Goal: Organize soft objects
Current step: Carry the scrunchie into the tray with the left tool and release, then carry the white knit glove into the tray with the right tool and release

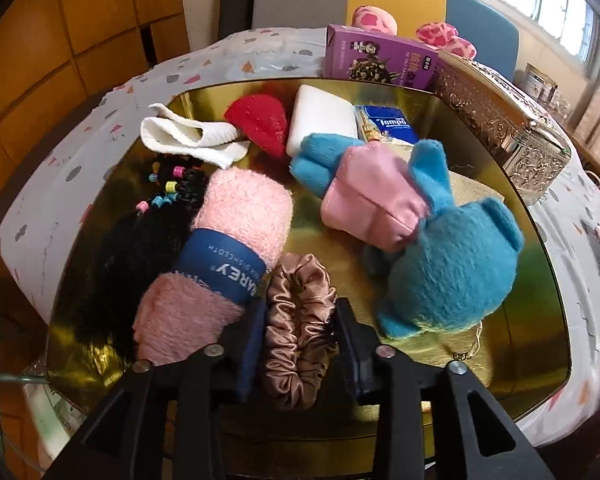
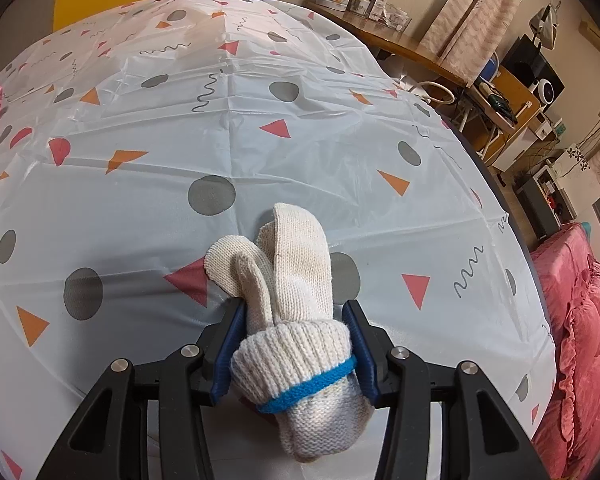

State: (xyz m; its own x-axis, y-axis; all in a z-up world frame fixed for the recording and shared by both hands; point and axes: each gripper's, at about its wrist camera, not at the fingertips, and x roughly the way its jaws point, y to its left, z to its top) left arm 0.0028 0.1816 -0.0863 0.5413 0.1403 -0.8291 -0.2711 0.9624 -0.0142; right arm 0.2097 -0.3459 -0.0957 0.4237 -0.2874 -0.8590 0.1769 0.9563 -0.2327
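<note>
In the left wrist view my left gripper is shut on a brown satin scrunchie over a gold tray. On the tray lie a rolled pink dishcloth, a black hairpiece with beads, a white cloth, a red sponge, a white foam block, a tissue pack and a blue plush toy in pink clothes. In the right wrist view my right gripper is shut on a rolled white knit glove with a blue band, over the patterned tablecloth.
A purple box and an ornate silver box stand at the tray's far right edge. Pink spotted soft items lie behind them. Chairs stand past the table. A red quilted bed lies right of the table.
</note>
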